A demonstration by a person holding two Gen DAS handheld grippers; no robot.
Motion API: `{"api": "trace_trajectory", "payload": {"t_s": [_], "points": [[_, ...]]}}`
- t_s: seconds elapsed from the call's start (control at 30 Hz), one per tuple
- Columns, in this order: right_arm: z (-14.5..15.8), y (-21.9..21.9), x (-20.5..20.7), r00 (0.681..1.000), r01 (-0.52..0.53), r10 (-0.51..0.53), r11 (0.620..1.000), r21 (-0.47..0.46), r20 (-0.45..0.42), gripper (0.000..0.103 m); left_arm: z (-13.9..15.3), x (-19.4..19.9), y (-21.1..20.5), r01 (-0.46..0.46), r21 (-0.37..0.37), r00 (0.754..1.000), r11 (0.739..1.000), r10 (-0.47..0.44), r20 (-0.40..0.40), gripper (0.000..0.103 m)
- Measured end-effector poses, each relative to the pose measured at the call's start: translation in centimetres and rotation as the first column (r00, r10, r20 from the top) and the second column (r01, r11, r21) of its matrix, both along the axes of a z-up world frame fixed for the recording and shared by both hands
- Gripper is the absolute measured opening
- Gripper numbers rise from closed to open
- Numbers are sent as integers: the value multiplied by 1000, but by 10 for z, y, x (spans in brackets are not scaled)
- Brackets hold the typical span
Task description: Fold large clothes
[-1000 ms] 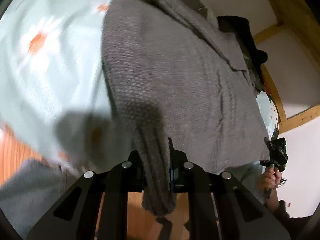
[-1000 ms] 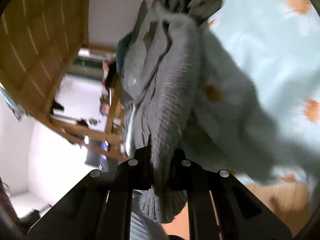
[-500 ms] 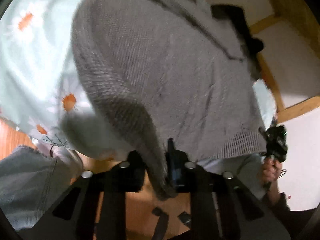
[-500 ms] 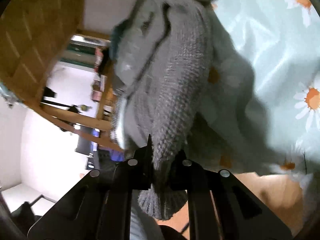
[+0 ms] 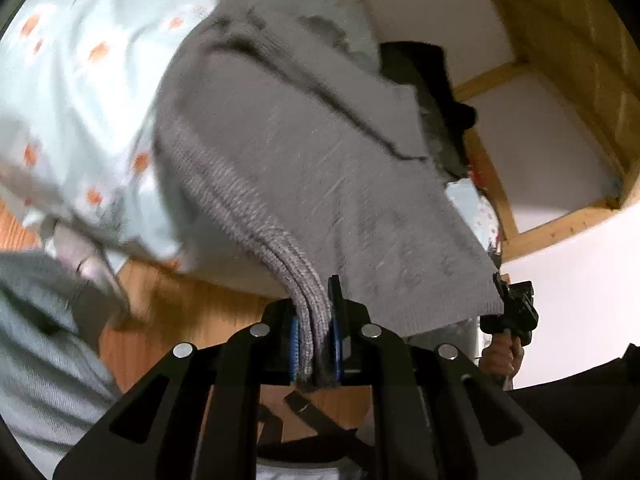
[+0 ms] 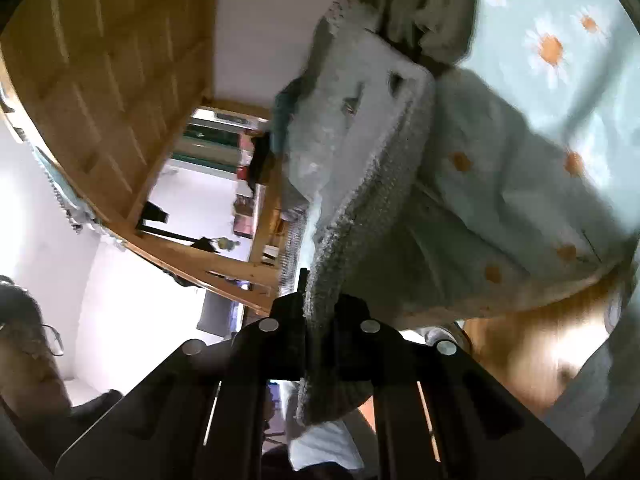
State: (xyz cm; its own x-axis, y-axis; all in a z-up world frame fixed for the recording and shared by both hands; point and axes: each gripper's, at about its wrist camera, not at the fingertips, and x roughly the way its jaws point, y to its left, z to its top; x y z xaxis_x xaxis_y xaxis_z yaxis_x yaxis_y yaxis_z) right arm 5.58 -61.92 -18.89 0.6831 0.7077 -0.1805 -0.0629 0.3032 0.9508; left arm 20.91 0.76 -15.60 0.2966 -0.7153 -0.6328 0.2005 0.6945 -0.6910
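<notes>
You had L gripper [image 5: 314, 336] & R gripper [image 6: 320, 320] both clamped on sweater [image 5: 304, 152] hem; uneven pull could've slid the knit free, skewing the fold.

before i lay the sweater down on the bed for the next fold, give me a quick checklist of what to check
1. Left gripper clamped on the grey knitted sweater: ok, ribbed edge sits between its blue pads.
2. Right gripper clamped on the sweater: ok, knit bunched between its fingers.
3. Hem stretched between both grippers: ok in the left wrist view.
4. Sweater lying smooth: cannot tell, motion blur.
5. Pale blue daisy-print bedsheet free beneath: cannot tell.
6. Dark garment beyond the sweater out of the way: cannot tell.
</notes>
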Motion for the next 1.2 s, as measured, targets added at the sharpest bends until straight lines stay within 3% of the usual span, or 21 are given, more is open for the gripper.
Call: {"api": "trace_trajectory", "payload": {"t_s": [0.33,0.5,0.67,0.93,1.2], "points": [[36,-17,62,992,30,-30,1000,7,122,9,57,51,9,-40,-50,989,998,46,140,11],[49,-34,111,975,66,-78,996,62,209,9,83,92,13,-58,-54,976,997,68,209,11],[60,-44,172,968,77,-88,995,55,233,9,106,143,9,-69,-25,960,997,74,271,11],[81,-52,285,964,102,-103,995,16,246,9,108,240,3,-117,17,951,993,108,288,11],[74,-57,387,970,149,-143,989,-18,195,9,105,342,-7,-142,28,944,989,127,303,11]]}}
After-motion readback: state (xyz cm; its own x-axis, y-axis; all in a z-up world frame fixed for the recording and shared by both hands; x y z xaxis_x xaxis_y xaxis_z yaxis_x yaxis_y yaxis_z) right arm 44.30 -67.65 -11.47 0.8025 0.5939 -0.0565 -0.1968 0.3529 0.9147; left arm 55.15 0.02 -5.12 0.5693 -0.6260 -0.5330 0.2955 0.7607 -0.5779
